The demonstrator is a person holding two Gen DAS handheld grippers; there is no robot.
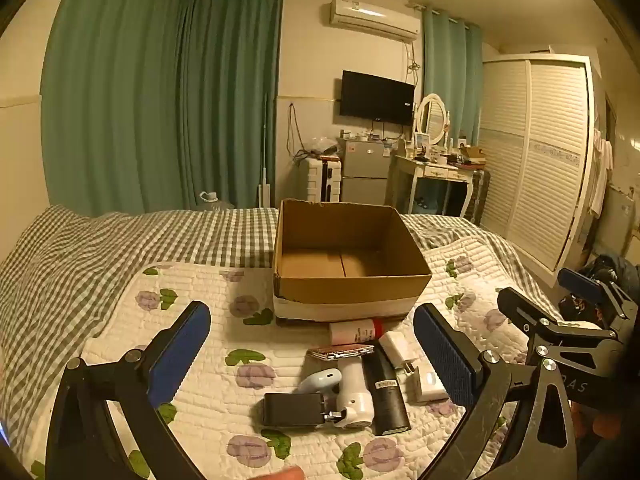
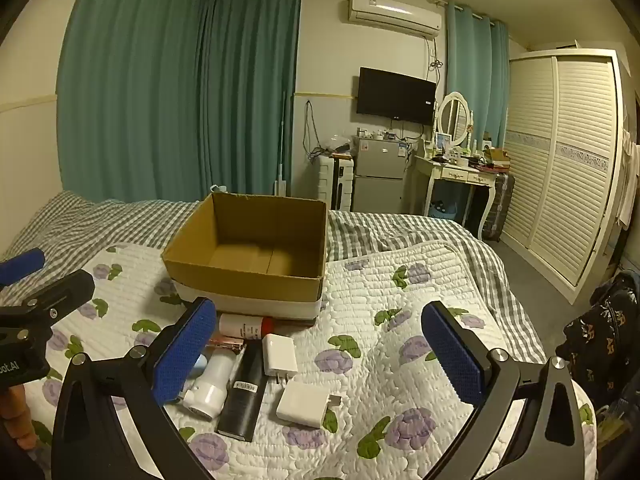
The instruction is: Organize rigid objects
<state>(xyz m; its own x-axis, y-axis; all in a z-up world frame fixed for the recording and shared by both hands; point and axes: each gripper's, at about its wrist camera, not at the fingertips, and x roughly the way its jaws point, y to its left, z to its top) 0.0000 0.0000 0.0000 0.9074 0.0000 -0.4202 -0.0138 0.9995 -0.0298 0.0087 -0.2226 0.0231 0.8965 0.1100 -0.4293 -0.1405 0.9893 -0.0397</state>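
Note:
An open, empty cardboard box (image 1: 348, 276) (image 2: 248, 272) stands on the bed. In front of it lies a cluster of small items: a white bottle with a red cap (image 1: 354, 331) (image 2: 246, 326), a pink-edged flat item (image 1: 340, 351), a white cylinder device (image 1: 355, 396) (image 2: 210, 390), a black bar (image 1: 386, 390) (image 2: 245, 394), a black charger (image 1: 294, 410), a pale blue item (image 1: 318, 382) and two white chargers (image 2: 279, 354) (image 2: 303, 402). My left gripper (image 1: 312, 356) is open above the cluster. My right gripper (image 2: 320, 356) is open and empty, just right of it.
The bed has a floral quilt (image 2: 400, 320) over a checked cover (image 1: 120, 248). Beyond it are green curtains, a small fridge (image 1: 366, 170), a dressing table (image 1: 438, 172) and a white wardrobe (image 2: 560, 160). A dark bag (image 2: 600, 332) lies right of the bed.

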